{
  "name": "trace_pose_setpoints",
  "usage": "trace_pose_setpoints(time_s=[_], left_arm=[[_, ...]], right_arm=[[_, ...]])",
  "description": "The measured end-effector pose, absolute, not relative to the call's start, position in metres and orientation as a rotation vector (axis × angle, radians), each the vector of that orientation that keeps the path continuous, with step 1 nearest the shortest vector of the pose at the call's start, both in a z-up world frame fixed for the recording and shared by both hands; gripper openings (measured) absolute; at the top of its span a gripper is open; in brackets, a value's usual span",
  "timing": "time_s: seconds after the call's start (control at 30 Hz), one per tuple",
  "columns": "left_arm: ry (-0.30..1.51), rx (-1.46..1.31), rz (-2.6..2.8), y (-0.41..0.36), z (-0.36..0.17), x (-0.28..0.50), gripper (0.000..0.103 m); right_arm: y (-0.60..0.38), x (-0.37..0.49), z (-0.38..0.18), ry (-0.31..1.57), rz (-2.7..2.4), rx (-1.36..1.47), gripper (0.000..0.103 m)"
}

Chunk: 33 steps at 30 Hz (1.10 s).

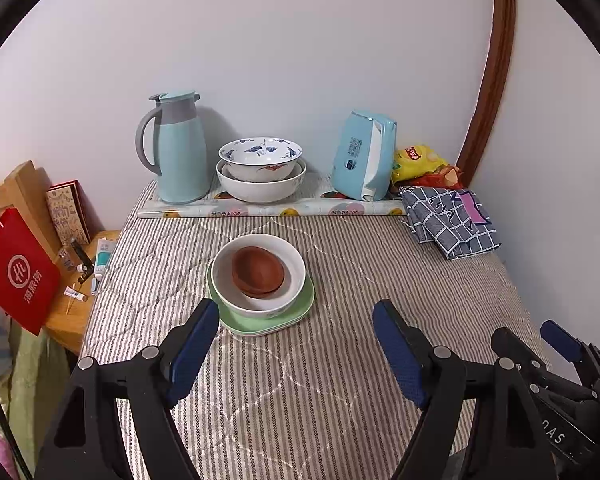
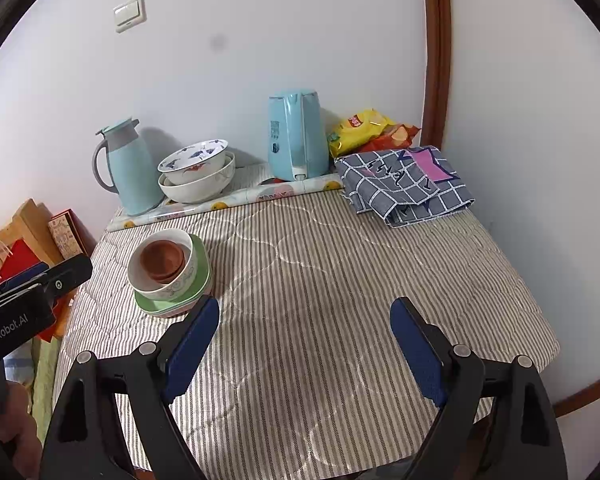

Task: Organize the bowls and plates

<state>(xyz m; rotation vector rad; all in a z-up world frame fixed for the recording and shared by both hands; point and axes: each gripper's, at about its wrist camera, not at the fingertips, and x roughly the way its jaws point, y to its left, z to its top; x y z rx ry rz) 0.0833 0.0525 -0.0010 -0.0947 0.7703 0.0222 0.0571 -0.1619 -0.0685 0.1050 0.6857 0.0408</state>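
Striped cloth table [image 1: 340, 380], white bowl [image 1: 236, 300] upright on green plates [image 1: 304, 308], both hand-held grippers [image 1: 296, 344] [image 2: 304, 340] wide, empty.

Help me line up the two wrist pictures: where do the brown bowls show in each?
Left wrist view: brown bowls sit near the centre, nested inside the white bowl on the green plates.
Right wrist view: brown bowls lie at the left, in the same stack.
Shared landmark: the kettle by the back wall, right of the stack in both.
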Motion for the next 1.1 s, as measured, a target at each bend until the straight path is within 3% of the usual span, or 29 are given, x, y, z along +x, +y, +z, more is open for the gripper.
trace_pose_setpoints(time_s=[1.1], left_arm=[[0.777,-0.093,0.022,0.050,-0.001,0.091,0.078]], right_arm=[[-0.162,0.062,-0.058,0.668,0.045,0.107,0.087]])
